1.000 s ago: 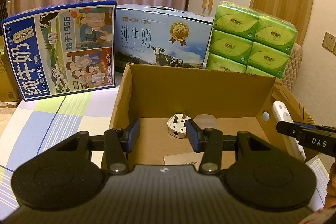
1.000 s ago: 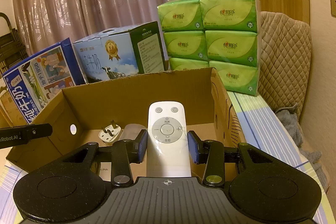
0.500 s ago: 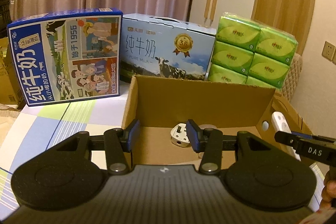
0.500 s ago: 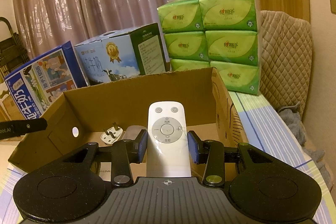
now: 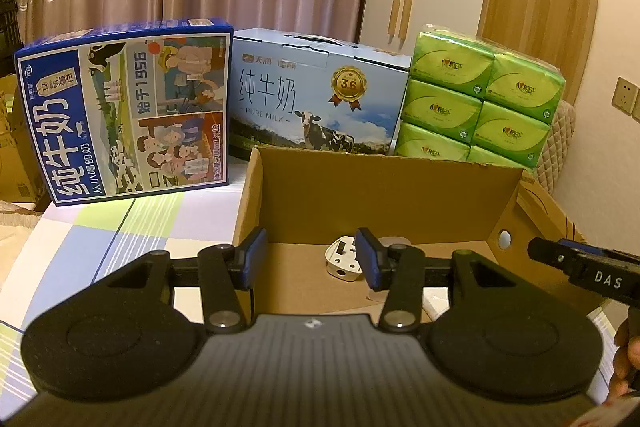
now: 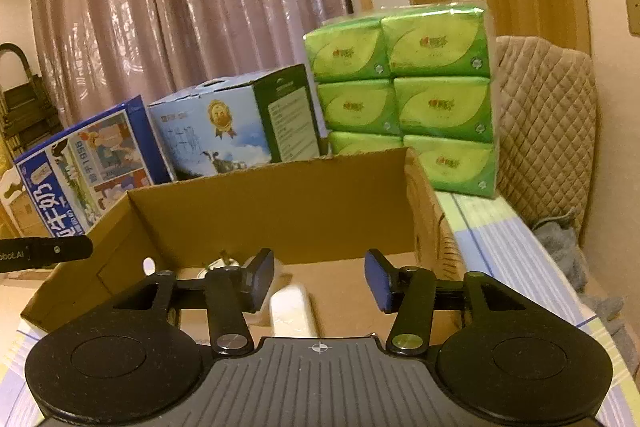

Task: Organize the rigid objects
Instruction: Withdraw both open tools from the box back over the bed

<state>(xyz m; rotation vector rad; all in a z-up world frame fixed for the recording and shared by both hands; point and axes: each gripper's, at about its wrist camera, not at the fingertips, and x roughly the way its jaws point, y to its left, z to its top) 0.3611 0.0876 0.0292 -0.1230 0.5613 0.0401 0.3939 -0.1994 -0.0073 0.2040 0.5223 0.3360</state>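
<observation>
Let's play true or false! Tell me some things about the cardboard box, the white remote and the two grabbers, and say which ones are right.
1. The right gripper is squeezing the white remote. False: its jaws have just been opening, and the blurred remote sits clear of both pads.
2. A white plug lies inside the cardboard box. True.
3. The left gripper holds the plug. False: its jaws are open and empty; the plug lies farther back on the box floor.
4. Green tissue packs are stacked behind the box. True.
</observation>
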